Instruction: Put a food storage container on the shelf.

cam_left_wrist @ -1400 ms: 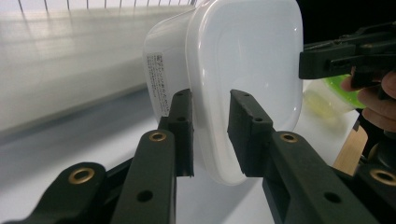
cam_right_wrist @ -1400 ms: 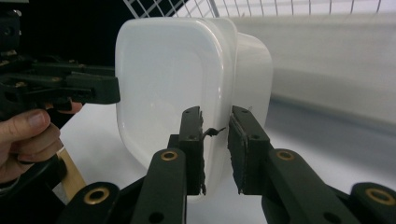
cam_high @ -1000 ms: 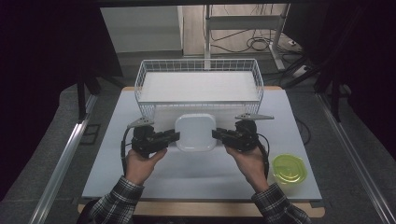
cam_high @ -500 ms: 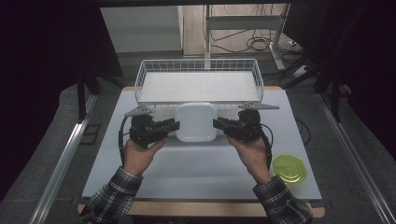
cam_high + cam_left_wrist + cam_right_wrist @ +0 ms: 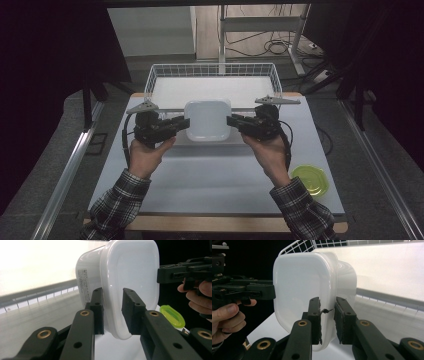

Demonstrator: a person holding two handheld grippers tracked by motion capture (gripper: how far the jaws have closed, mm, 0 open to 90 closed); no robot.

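Nearest the person: both forearms in plaid sleeves come in from the bottom edge of the white table (image 5: 210, 180), each hand holding a black two-jaw gripper. A round yellow-green plastic lid (image 5: 312, 180) lies flat on the table by the right sleeve, well apart from the work.

Left gripper (image 5: 182, 124) and right gripper (image 5: 234, 121) point inward at each other, jaws clamped on opposite rims of a white rounded-square plastic container (image 5: 208, 119). In the left gripper view the pads pinch the container's rim (image 5: 130, 285) from both faces; same in the right gripper view (image 5: 312, 290), where a frayed bit of pad liner sticks out between the jaws. Both grips look firm, neither loose.

Change: a second ago the container sat lower, over the middle of the table; now both hands have lifted it and it overlaps the near edge of the white wire basket (image 5: 155, 80) behind. It is held in the air, no longer on the table, roughly level between the two grippers.

Meaning: lift is under way, container probably headed over the near wire wall into the basket. Not yet inside. Next needs enough height to clear the rim, and both hands moving together so it doesn't tilt or slip.
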